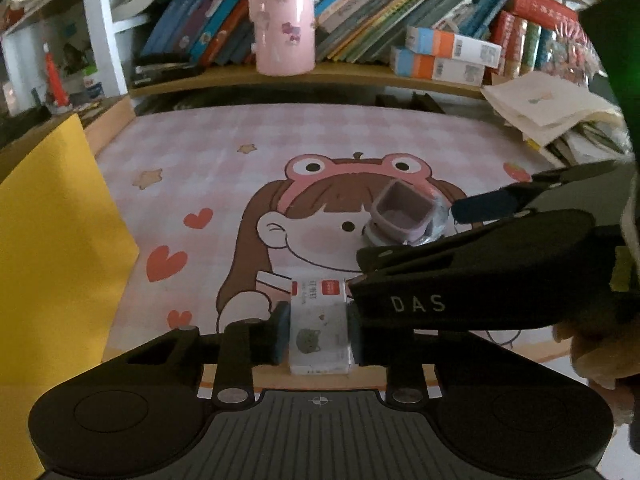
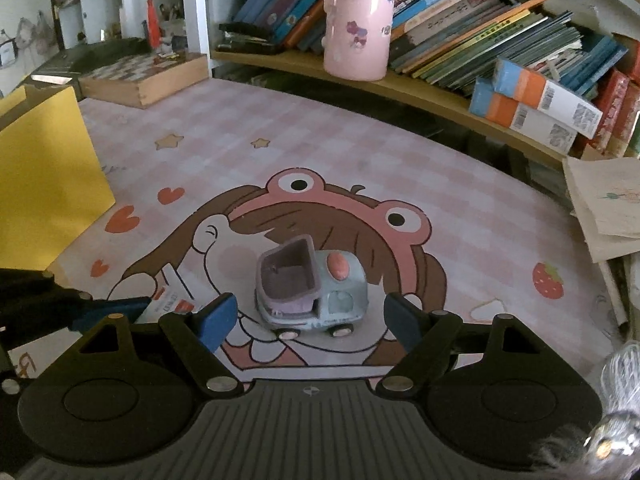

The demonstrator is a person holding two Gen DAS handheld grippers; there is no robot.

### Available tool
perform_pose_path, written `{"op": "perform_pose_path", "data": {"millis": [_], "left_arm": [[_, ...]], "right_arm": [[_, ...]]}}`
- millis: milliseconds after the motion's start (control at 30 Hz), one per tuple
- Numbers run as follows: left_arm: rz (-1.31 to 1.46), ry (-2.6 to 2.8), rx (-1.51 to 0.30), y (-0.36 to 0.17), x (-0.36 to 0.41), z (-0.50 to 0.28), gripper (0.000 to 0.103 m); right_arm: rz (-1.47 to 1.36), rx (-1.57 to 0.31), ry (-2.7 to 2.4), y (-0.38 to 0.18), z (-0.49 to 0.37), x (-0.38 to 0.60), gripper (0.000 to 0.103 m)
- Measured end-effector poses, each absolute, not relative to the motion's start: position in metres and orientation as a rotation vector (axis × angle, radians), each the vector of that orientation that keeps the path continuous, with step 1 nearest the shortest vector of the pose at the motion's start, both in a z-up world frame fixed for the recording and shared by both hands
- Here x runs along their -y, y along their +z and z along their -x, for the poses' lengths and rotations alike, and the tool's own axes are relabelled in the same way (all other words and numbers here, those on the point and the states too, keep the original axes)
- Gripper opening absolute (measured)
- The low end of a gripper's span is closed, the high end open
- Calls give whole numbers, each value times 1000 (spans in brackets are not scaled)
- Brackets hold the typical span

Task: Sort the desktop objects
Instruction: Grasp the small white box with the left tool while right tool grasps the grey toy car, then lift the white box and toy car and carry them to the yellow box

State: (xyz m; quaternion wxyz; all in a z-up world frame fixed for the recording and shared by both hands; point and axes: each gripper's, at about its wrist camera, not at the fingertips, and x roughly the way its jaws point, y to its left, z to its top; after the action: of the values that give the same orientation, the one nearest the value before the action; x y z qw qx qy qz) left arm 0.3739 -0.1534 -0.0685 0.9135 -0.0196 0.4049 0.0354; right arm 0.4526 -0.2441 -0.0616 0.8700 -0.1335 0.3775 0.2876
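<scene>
My left gripper (image 1: 318, 332) is shut on a small white staple box (image 1: 319, 326) with a red label, held just over the near edge of the pink cartoon desk mat (image 1: 200, 152). The box also shows at the left in the right wrist view (image 2: 172, 304). My right gripper (image 2: 310, 316) is open, its blue pads either side of a small blue toy truck (image 2: 310, 290) with a purple bin, without touching it. The truck shows in the left wrist view (image 1: 404, 214), partly hidden behind the right gripper's body. A pink cup (image 1: 280, 20) stands on the shelf behind.
A yellow box (image 1: 52, 240) stands at the left edge of the mat (image 2: 40, 172). A wooden shelf (image 2: 400, 84) with leaning books and blue-orange cartons (image 2: 536, 104) runs along the back. Loose papers (image 2: 604, 208) are piled at the right. A wooden tray (image 2: 144, 76) sits back left.
</scene>
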Motion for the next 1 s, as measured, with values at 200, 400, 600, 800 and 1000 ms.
{"op": "perform_pose_path", "data": {"millis": [200,400,600,800,1000], "left_arm": [[56,95,-800,-59,147,-358,28],[82,103,-738,-31,140,-333,28],[80,93,-679,-6,136,-305,28],[68,59,-645,11,133,-265,28],[85,61,-626,22,120,-226,28]], "right_arm": [[293,-820,623,-68,-459,242,61],[280,-787,606,-61,-452,249,60],[207,-762,593,-42,-434,262,60],[152,-749,574,-21,-397,275,60],[86,-719,565,2,-351,282,60]]}}
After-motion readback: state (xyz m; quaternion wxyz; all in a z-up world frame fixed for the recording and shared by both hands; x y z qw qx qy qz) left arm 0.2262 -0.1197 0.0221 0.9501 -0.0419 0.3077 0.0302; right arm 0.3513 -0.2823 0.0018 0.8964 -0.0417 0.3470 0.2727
